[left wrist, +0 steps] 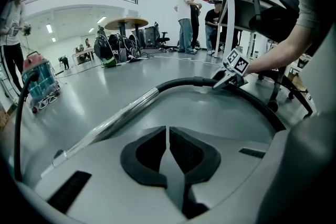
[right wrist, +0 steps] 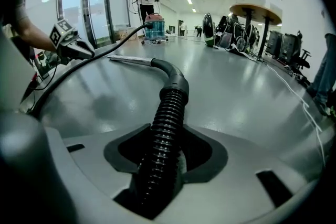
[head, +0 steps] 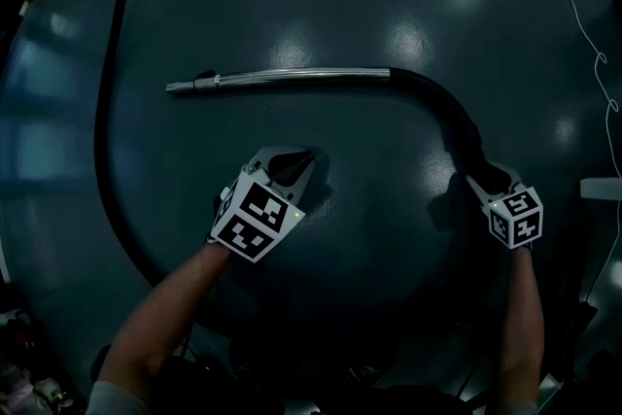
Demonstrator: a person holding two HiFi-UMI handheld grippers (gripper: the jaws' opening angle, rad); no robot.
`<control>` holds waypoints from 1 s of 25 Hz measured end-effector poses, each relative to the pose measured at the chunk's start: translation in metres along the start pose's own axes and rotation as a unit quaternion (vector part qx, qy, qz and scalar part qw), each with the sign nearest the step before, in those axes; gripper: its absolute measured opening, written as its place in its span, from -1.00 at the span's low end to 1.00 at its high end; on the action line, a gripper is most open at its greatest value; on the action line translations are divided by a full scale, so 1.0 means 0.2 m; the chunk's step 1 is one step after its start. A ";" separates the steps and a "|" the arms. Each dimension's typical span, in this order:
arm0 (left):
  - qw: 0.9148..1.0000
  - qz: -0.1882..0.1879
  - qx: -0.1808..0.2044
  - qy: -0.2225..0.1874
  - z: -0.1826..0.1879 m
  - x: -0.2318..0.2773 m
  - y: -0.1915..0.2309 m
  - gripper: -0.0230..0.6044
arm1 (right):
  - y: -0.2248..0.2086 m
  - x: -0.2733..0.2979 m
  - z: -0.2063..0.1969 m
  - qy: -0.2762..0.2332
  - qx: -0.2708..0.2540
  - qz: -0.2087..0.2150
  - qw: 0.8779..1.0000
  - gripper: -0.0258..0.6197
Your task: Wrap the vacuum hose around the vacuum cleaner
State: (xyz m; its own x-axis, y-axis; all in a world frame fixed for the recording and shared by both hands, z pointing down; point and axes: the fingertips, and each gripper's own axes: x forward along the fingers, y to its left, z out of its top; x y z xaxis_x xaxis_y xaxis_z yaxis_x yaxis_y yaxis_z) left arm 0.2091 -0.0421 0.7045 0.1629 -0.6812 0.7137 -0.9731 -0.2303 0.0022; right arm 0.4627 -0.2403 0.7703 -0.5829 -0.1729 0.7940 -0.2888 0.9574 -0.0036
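The vacuum hose (head: 442, 107) is black and ribbed and lies on the dark floor. It joins a metal wand (head: 292, 76) lying flat, and its far run (head: 102, 112) curves round the left. My right gripper (head: 476, 172) is shut on the hose just behind the cuff; the ribbed hose (right wrist: 168, 118) passes between its jaws. My left gripper (head: 309, 155) hovers empty below the wand with its jaws shut, pointing at the wand (left wrist: 118, 118). The vacuum cleaner (left wrist: 38, 78), a teal canister with a red top, stands far off.
A thin white cable (head: 588, 44) trails along the floor at the right. A desk on legs (left wrist: 247, 8) stands close behind the right gripper. Several people, a round table (left wrist: 126, 23) and bags are in the background.
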 end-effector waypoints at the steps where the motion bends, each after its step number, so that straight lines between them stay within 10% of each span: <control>1: 1.000 0.007 0.001 0.003 -0.01 -0.01 0.02 -0.90 | 0.02 0.00 0.01 0.001 -0.009 0.008 1.000 -0.35; 10: 0.995 0.025 0.055 0.081 -0.22 0.01 0.13 0.01 | 0.13 -0.07 0.04 0.004 -0.070 0.065 0.995 -0.35; 22: 0.989 -0.026 0.034 0.143 -0.55 0.11 0.04 0.02 | 0.25 -0.09 0.10 0.000 -0.137 0.095 0.986 -0.35; 25: 0.987 -0.047 -0.002 0.156 -0.55 0.11 -0.01 -0.35 | 0.24 -0.07 0.10 0.005 -0.134 0.079 0.988 -0.35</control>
State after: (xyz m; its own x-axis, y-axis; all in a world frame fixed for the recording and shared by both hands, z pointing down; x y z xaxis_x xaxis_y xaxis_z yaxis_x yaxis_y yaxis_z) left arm 0.1969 0.0194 0.7977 0.1942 -0.4102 0.8911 -0.9569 -0.2792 0.0800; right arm 0.4409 -0.1967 0.7467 -0.5974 -0.0154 0.8018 0.0173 0.9993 0.0320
